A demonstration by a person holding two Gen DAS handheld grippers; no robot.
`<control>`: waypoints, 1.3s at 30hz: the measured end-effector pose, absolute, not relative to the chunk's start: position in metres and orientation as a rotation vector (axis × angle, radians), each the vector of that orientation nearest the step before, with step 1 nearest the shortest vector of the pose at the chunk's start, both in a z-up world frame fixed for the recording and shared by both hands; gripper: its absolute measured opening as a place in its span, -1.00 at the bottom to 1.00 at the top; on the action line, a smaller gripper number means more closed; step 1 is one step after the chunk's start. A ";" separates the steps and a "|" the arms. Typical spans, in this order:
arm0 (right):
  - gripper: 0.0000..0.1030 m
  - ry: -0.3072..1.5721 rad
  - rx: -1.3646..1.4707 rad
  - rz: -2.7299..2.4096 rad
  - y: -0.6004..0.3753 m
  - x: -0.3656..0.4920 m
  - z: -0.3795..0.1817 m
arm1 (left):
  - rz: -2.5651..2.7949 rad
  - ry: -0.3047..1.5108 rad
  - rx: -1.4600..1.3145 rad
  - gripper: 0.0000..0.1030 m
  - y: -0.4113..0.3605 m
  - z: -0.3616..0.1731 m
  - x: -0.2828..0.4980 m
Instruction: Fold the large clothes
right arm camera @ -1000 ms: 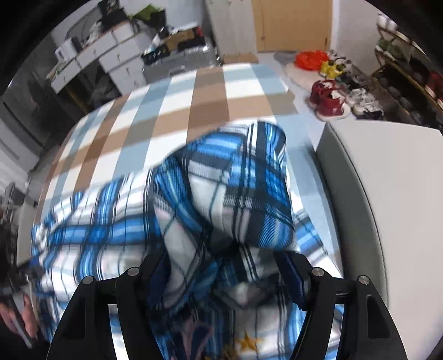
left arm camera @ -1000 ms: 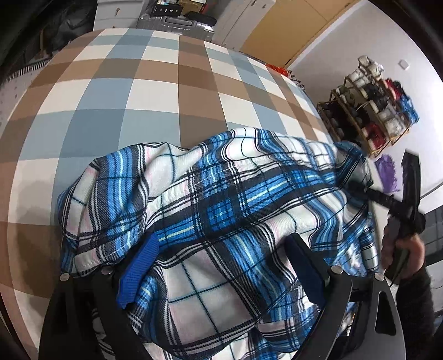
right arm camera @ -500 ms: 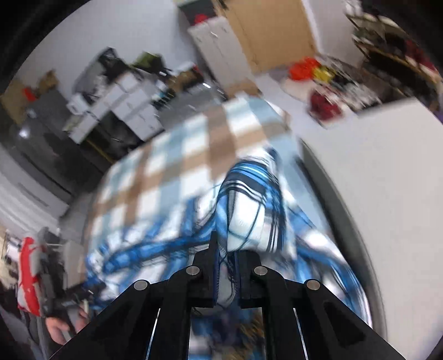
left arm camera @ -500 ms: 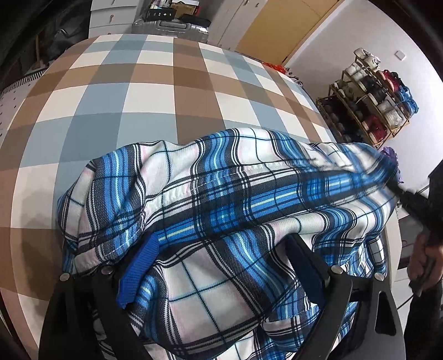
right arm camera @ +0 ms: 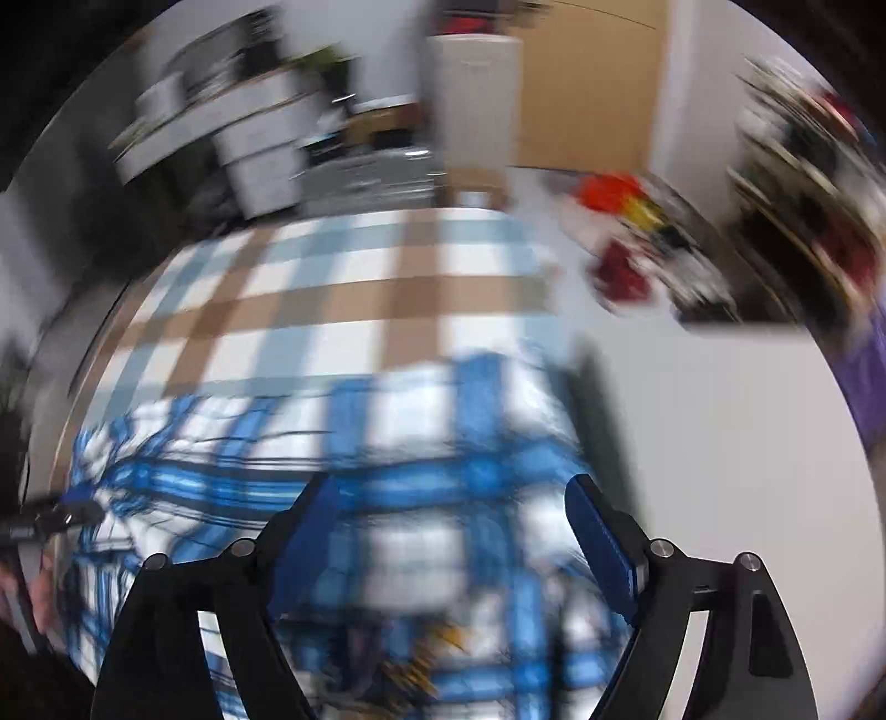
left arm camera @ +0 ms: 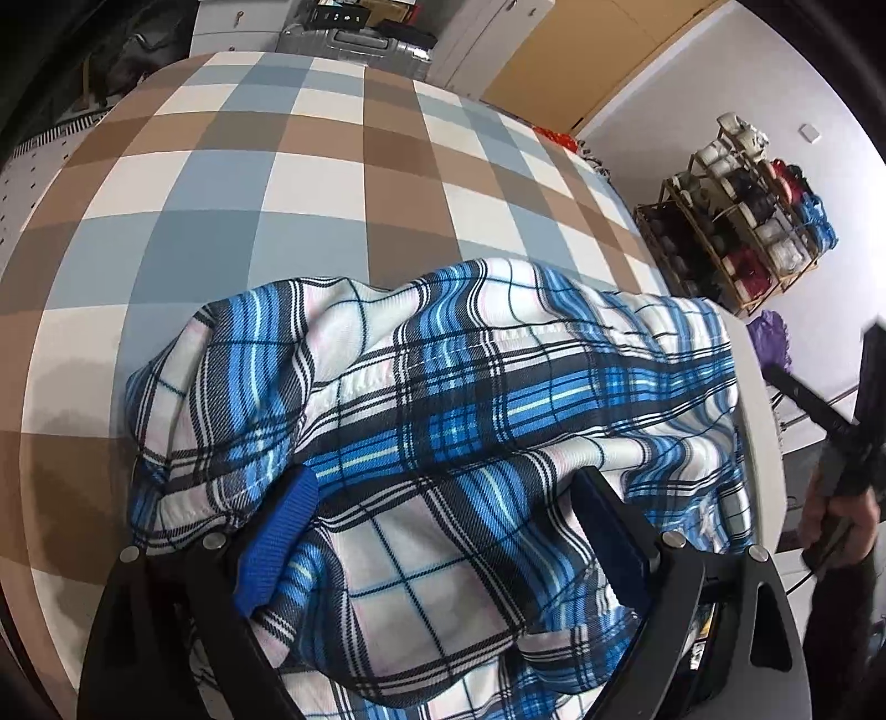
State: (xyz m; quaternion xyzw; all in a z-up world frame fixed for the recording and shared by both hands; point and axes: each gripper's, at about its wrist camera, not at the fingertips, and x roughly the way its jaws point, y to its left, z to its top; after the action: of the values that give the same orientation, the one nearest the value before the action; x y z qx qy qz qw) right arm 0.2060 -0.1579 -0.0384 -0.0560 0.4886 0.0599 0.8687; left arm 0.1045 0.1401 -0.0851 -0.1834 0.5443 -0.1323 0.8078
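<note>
A blue, white and black plaid garment lies bunched on the checked bed cover. My left gripper is open, its blue-padded fingers spread wide with the cloth bulging between them. In the blurred right wrist view the same garment lies below my right gripper, which is open with its jaws apart and nothing between them. The right gripper also shows at the far right of the left wrist view, held in a hand off the bed's edge.
The bed's white side edge runs along the right. A shoe rack stands by the wall beyond it. A suitcase and white drawers stand past the far end of the bed. Shoes lie on the floor.
My right gripper was shut on a fold of the garment half a second ago; it has let go, opened and swung away. The cloth's right side has dropped flat. The left gripper stayed put.
</note>
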 end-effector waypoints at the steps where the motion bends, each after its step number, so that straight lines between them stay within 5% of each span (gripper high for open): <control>1: 0.64 1.074 -0.161 0.162 -0.141 0.219 -0.050 | -0.278 1.164 -0.370 0.75 0.137 -0.086 0.104; 7: 0.61 1.330 -0.315 0.161 -0.111 0.256 -0.141 | -0.247 1.153 -0.179 0.76 0.115 -0.090 0.112; 13: 0.89 1.258 -0.239 0.210 -0.122 0.272 -0.143 | -0.184 1.194 0.038 0.95 0.088 -0.099 0.141; 21: 0.93 1.146 -0.236 0.223 -0.108 0.329 -0.148 | -0.164 1.241 0.091 0.98 0.098 -0.105 0.204; 23: 0.87 1.119 -0.237 0.216 -0.104 0.340 -0.147 | -0.158 1.253 0.076 0.98 0.106 -0.105 0.217; 25: 0.39 1.093 -0.230 0.214 -0.100 0.345 -0.136 | -0.151 1.274 0.031 0.98 0.112 -0.103 0.217; 26: 0.31 1.081 -0.209 0.224 -0.099 0.343 -0.128 | -0.159 1.281 -0.010 0.98 0.116 -0.099 0.213; 31: 0.30 0.982 -0.116 0.392 -0.083 0.288 -0.095 | -0.304 1.190 -0.266 0.98 0.126 -0.066 0.163; 39: 0.29 1.108 -0.247 0.248 -0.071 0.248 -0.136 | -0.159 1.306 -0.131 0.98 0.117 -0.106 0.124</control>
State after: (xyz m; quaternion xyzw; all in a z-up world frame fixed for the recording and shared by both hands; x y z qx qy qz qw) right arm 0.2485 -0.0710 -0.1364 -0.1168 0.5233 0.1169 0.8360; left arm 0.1244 0.1167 -0.1056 -0.0608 0.6066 -0.0738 0.7893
